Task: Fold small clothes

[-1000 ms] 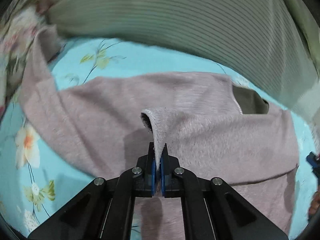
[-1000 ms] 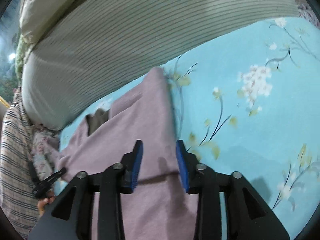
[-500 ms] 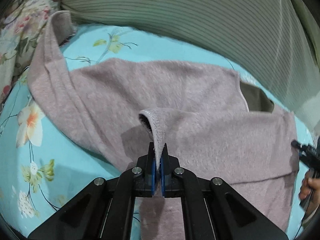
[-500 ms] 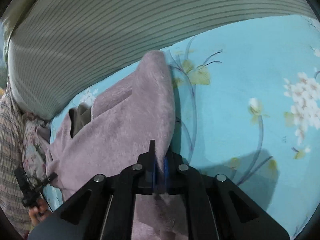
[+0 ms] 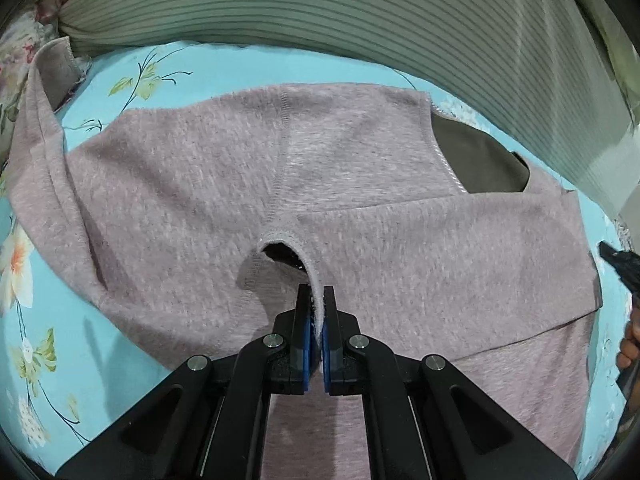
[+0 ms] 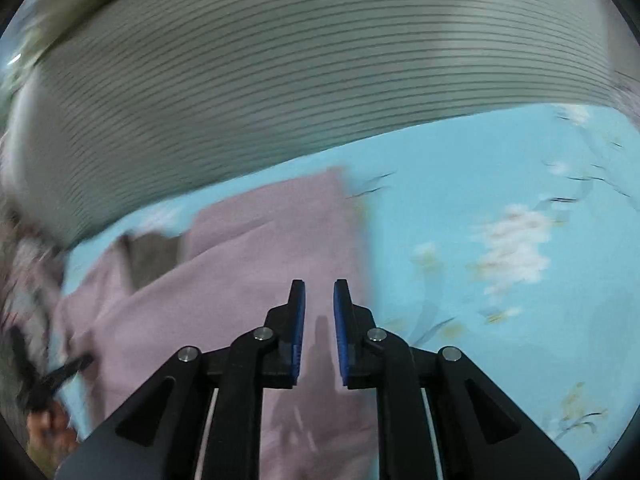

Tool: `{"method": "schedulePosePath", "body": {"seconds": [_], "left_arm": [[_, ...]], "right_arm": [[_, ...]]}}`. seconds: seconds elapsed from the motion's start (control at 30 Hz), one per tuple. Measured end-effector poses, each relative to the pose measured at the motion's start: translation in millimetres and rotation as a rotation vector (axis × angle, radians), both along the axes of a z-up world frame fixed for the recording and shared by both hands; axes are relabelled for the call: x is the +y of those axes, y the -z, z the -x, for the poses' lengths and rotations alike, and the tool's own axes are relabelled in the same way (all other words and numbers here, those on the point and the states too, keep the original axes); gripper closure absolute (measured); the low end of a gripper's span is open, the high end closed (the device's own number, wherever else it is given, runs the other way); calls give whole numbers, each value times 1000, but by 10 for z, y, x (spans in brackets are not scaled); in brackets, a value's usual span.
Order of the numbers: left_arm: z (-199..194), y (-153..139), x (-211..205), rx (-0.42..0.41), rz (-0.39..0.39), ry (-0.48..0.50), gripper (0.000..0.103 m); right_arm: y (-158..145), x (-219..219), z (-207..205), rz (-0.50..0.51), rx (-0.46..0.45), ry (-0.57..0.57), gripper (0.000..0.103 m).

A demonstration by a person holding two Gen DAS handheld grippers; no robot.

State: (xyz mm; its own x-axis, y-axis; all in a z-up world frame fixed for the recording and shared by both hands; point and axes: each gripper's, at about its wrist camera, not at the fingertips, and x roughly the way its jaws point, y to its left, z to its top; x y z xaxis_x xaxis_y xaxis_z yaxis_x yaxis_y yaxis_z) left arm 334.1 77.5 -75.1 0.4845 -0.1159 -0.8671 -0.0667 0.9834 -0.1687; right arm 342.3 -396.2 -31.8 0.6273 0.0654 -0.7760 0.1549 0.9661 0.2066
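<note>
A mauve fleece top (image 5: 192,184) lies spread on a turquoise floral bedsheet (image 5: 36,320), one sleeve folded across its body. My left gripper (image 5: 316,300) is shut on the sleeve cuff (image 5: 280,240) and holds it over the middle of the top. A dark olive lining (image 5: 480,160) shows at the neck. In the right wrist view the same top (image 6: 256,264) lies blurred below my right gripper (image 6: 319,292), which is open and empty above the top's right edge. The right gripper's tip also shows in the left wrist view (image 5: 620,268).
A grey-green striped cushion (image 5: 360,12) runs along the far side of the bed and fills the top of the right wrist view (image 6: 280,80). Floral fabric (image 5: 16,48) lies at the far left. Bare sheet (image 6: 520,280) lies to the right of the top.
My right gripper was shut on the top's edge half a second ago and has now opened and let it go. My left gripper has carried the cuff further across the body.
</note>
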Motion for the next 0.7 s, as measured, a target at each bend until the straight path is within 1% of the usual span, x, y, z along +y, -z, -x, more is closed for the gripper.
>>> {"method": "schedulePosePath", "body": {"seconds": [0.03,0.07,0.1,0.13,0.2,0.23,0.27,0.3,0.33,0.37,0.43,0.47,0.5,0.57,0.63,0.7], "left_arm": [[1,6,12,3,-2,-2,100],[4,15,26,6,-9,-5,100],[9,25,46,10,-17,-11,99],[17,34,75,16,-27,-21,96],[73,49,217,30,-35,-60,92],[85,57,322,38,-29,-82,87],[127,51,434,40,-21,-107,83],[172,40,542,36,-9,-126,79],[218,18,662,30,6,-148,81],[253,-9,773,25,6,-173,82],[295,-64,951,14,0,-209,82],[295,-96,1024,9,-2,-222,81],[289,-126,1101,4,-5,-237,78],[228,-195,1254,-10,-25,-270,65],[88,-270,1356,-25,-80,-320,38],[-75,-325,1525,-46,-128,-370,32]], "right_arm": [[86,89,-29,-8,44,-53,81],[247,147,-62,-3,114,-85,81],[333,131,-71,10,146,-75,82],[429,19,-50,3,166,-26,85],[414,-172,21,-117,140,46,85],[385,-205,45,-132,138,69,82],[315,-193,88,-123,131,79,81],[261,-158,115,-111,121,74,80],[190,-94,158,-108,105,57,74],[153,-43,184,-119,93,34,65],[88,55,247,-132,75,-7,58],[56,152,301,-133,65,-32,56],[57,234,348,-135,65,-48,56],[69,400,399,-154,76,-82,56],[88,527,416,-174,94,-113,56],[116,634,448,-169,114,-142,56]]}}
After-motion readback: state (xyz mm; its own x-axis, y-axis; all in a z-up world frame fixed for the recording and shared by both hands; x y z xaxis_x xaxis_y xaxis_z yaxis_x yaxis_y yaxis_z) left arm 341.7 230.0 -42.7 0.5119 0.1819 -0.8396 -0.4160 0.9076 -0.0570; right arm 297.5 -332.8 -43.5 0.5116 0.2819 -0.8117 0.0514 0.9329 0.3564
